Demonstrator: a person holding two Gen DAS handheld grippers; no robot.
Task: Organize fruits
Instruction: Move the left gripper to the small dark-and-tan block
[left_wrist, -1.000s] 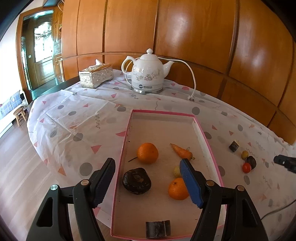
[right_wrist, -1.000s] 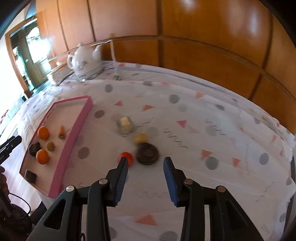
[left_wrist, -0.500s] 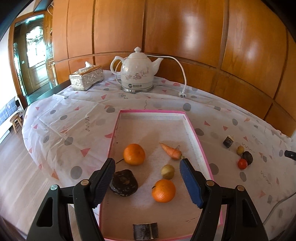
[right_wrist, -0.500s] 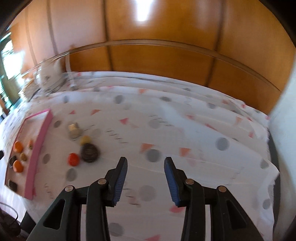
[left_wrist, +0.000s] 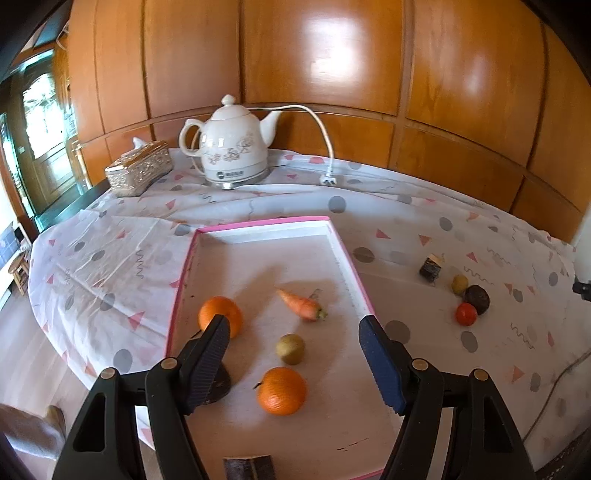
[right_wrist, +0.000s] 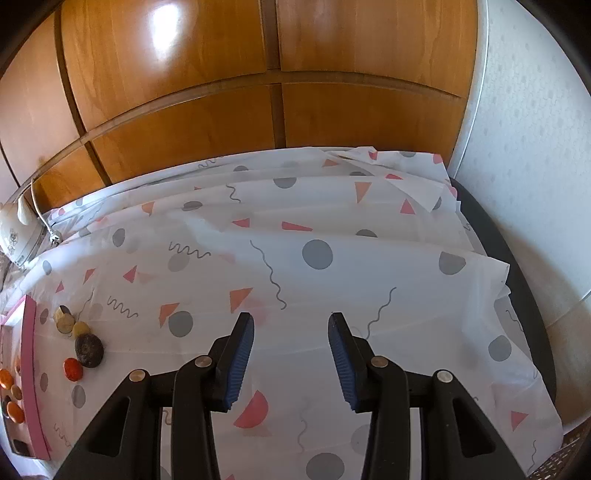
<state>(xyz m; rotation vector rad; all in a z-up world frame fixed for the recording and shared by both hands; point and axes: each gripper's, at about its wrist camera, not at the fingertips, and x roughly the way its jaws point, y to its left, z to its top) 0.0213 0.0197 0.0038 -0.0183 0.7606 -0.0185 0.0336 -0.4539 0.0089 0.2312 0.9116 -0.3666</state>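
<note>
The fruits are sitting in two groups. Inside the pink-rimmed tray two oranges are lying with a kiwi between them, a carrot further in, and a dark lump half hidden behind the left claw's finger. Out on the tablecloth, well apart from the tray, a small red fruit is touching a dark round one, with a yellowish one just beside them and a dark block nearby.

The left claw is hanging over the near half of the tray, spread wide and carrying nothing. Over the last second the tray's contents have been sliding down and right in its view — the claw is drifting, not reaching.

The right claw is also released and empty. A second ago the loose fruits were lying right in front of its tips; now they are sitting at the far left edge of its view, the dark round fruit and red one among them, and the claw is facing bare cloth. It has swung away without picking anything — so those four pieces are probably still waiting to be brought in.
</note>
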